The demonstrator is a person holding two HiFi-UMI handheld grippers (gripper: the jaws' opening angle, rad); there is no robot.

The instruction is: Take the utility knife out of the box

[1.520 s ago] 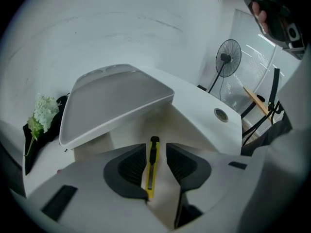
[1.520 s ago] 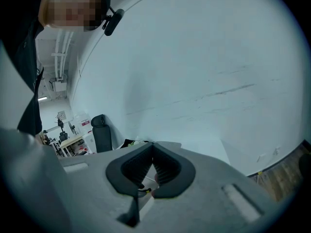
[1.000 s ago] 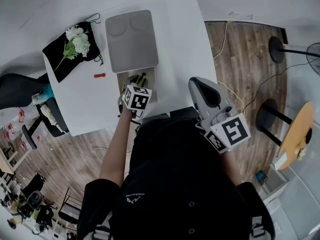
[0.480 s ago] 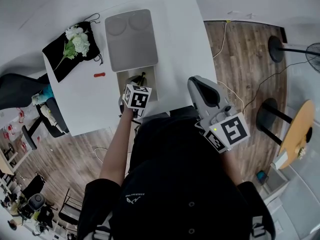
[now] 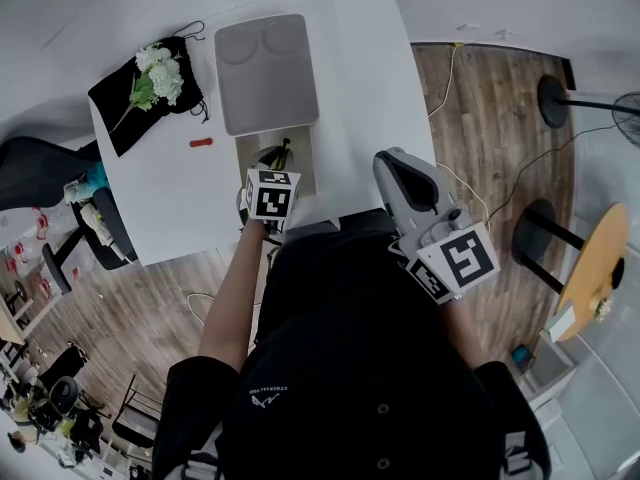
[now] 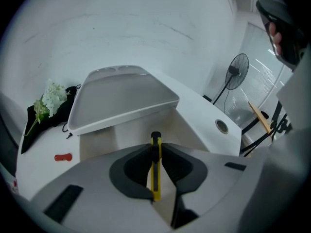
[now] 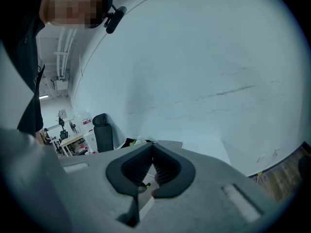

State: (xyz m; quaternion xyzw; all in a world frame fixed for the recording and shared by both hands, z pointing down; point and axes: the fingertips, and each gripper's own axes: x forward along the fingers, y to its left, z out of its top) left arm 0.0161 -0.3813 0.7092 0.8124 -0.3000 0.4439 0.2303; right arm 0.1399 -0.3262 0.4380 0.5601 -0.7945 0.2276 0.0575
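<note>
Head view
- Table (image 5: pixel 350 88): white, seen from steeply above, with wood floor around it.
- Box (image 5: pixel 300 163): set open near the table's near edge, its grey lid (image 5: pixel 265 73) thrown back on the far side.
- Left gripper (image 5: pixel 274 176): held at the box's near edge, pointed into the open base.
- Utility knife (image 5: pixel 284 152): seen as a thin dark and yellow stick over the open base, at the left gripper's tips.
- Right gripper (image 5: pixel 397 168): held right of the box, near the table edge, apart from the box.
- Black cloth (image 5: pixel 125 118): laid at the table's left end, with white flowers (image 5: pixel 158 76) on it.
- Red item (image 5: pixel 200 142): small, laid between the cloth and the box.

Left gripper view
- Left gripper (image 6: pixel 156 147): jaws clamped on the utility knife (image 6: pixel 155 166).
- Knife pose: yellow body seen edge-on, dark end poking past the tips toward the lid (image 6: pixel 121 98).
- Box base (image 6: pixel 187 130): seen just beyond the jaws, under the knife end; whether the knife was clear of it could not be told.
- Left side: flowers (image 6: pixel 51 98) and red item (image 6: pixel 62 157) seen on the table.
- Fan (image 6: pixel 236 72): stood beyond the table's right side.

Right gripper view
- Right gripper (image 7: pixel 152 147): jaws brought together, tips touching.
- Background: pale wall (image 7: pixel 194 72) filled most of the view; a black chair (image 7: pixel 103 132) was seen low at left.
</note>
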